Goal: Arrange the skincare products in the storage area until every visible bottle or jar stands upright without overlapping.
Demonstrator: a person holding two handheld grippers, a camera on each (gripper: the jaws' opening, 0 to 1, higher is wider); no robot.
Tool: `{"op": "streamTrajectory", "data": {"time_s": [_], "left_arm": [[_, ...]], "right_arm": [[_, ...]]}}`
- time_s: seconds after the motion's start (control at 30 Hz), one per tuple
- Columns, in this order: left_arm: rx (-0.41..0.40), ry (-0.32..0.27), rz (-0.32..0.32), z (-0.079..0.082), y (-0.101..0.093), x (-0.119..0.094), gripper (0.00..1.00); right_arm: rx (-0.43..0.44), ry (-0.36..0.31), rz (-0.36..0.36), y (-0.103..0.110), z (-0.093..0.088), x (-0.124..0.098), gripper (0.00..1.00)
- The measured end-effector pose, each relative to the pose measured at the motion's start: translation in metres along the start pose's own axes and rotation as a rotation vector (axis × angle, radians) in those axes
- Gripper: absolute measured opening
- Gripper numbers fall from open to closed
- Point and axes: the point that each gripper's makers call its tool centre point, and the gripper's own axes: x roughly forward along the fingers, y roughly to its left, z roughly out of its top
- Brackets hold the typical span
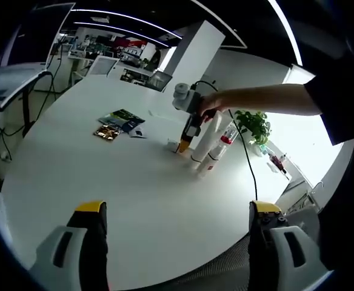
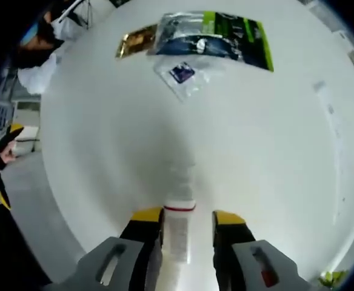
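right gripper (image 2: 188,225) jaws straddle a lying bottle (image 2: 180,212) on the table (image 2: 104,151); contact unclear, so grip state cannot be told. left gripper (image 1: 178,215) open, empty. risk: off-centre pinch rolls bottle sideways.

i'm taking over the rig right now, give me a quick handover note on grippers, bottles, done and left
Left gripper: jaws wide open, nothing held, hovering over bare white table.
Right gripper: jaws either side of a white bottle with a red band; whether they grip it cannot be told.
Things: a cluster of white bottles lies tipped on the table near the potted plant. Sachets and packets lie flat further off.
Done: nothing visibly upright yet.
Left: stand each bottle up, spaced apart, all in sight.
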Motion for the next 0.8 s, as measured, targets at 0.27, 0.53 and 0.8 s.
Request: {"op": "streamTrajectory", "data": {"time_s": [0.27, 0.53, 0.8], "left_arm": [[-0.004, 0.001, 0.002, -0.0009, 0.0007, -0.0002, 0.92], [-0.005, 0.006, 0.002, -0.0018, 0.001, 0.0005, 0.92], [-0.008, 0.005, 0.001, -0.0017, 0.0011, 0.0002, 0.92]], "right_arm": [[-0.014, 0.011, 0.012, 0.0031, -0.0011, 0.0056, 0.28], [-0.054, 0.009, -0.011, -0.0002, 0.0014, 0.0058, 0.19], [-0.06, 0.004, -0.022, -0.0055, 0.0015, 0.0047, 0.15]]}}
